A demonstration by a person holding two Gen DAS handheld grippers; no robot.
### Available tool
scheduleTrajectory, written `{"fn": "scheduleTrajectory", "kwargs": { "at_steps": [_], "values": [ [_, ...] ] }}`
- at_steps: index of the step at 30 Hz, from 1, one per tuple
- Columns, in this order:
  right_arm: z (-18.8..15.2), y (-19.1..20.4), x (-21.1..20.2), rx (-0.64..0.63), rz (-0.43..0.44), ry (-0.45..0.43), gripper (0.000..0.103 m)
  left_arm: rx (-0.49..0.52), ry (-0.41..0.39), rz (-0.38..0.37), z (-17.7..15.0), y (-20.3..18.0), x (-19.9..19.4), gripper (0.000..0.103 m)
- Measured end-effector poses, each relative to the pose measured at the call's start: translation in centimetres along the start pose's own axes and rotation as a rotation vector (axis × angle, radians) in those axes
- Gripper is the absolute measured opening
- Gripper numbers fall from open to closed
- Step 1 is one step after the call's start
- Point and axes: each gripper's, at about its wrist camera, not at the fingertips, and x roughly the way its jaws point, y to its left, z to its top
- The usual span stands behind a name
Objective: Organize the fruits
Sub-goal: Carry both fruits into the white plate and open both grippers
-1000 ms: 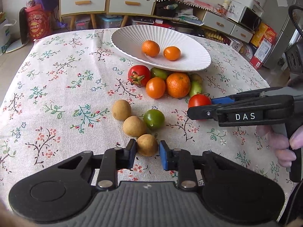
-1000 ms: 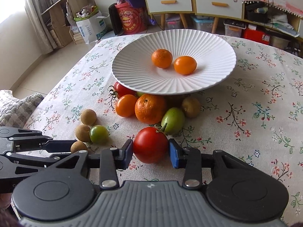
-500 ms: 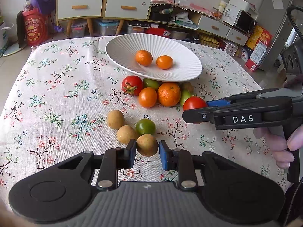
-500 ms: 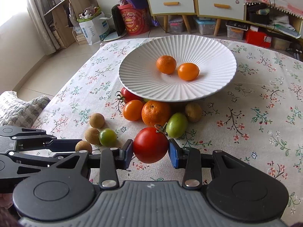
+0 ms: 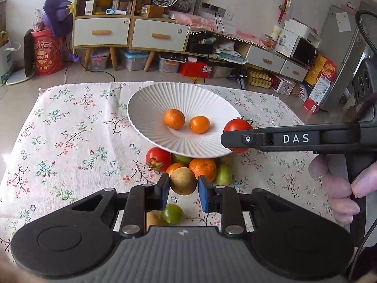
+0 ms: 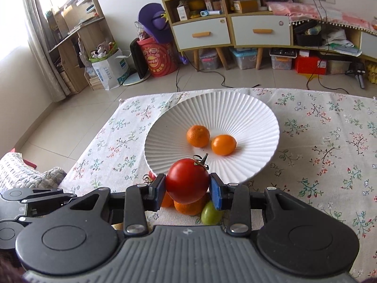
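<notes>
Tools have both risen off the surface (image 5: 59, 127) since a second ago, each carrying its fruit. Left tool (image 5: 183, 189) is closed on a brown fruit (image 5: 183, 181), now lifted above the pile beside the plate (image 5: 146, 108). Right tool (image 6: 186, 191) is clamped on a red tomato (image 6: 187, 180), now raised to the plate's near rim. Two oranges (image 6: 198, 136) lie in the plate as before.
</notes>
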Motion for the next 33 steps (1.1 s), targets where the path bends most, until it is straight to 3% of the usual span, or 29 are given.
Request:
{"fn": "scheduleTrajectory", "kwargs": {
  "at_steps": [15,24,33],
  "values": [
    [3.1,-3.2,3.9,0.111,-0.112,-0.072,0.036,-0.031,-0.031,0.038,3.3,-1.1,5.8,0.024],
    [3.3,-3.6,6.5,0.126,-0.106,-0.019,0.036,-0.057,-0.033,0.003,3.3,-1.6,8.1,0.024],
    [3.5,-4.1,7.5,0.170,-0.104,-0.019,0.036,-0.118,-0.018,0.041,3.7,-1.0,9.5,0.024]
  ]
}}
